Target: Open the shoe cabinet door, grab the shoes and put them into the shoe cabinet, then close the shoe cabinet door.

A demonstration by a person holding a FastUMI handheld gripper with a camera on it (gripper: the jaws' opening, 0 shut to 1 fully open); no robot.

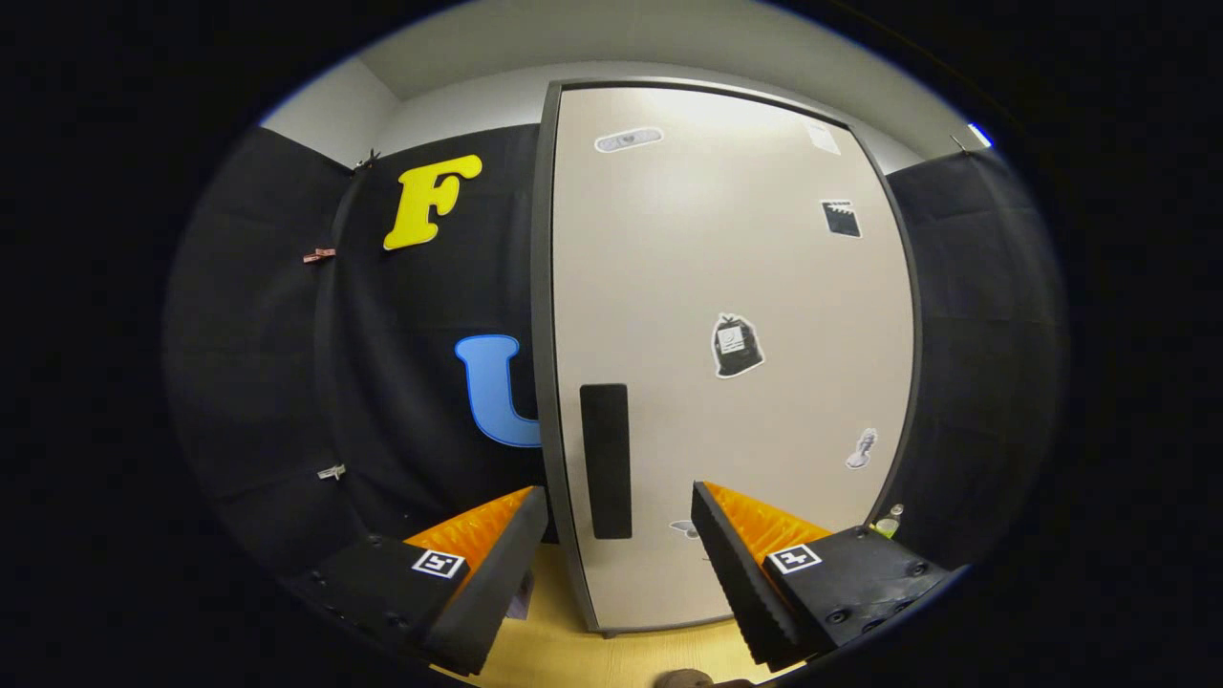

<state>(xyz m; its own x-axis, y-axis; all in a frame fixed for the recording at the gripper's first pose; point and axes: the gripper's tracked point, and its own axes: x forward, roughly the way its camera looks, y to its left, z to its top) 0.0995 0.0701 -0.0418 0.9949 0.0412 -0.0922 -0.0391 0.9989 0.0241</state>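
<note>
Your gripper [616, 535] hangs with its fingers spread wide and nothing between them but air; the cabinet door [726, 354] stands just beyond them. To the left of the door, small clips [319, 255] are pinned on the black cloth wall [268, 382]; what they are you cannot quite make out. The door is shut, tall and pale beige in a dark grey frame, with a dark upright handle [606, 461] near its left edge, ahead of the gap between your fingers. Several stickers [737, 346] dot its face, too small to read. Your right finger [740, 564] covers the door's lower right part. A small bottle [889, 522] peeks out just past that finger, mostly hidden. On the wooden floor [564, 640] below, a brownish thing is cut off.
</note>
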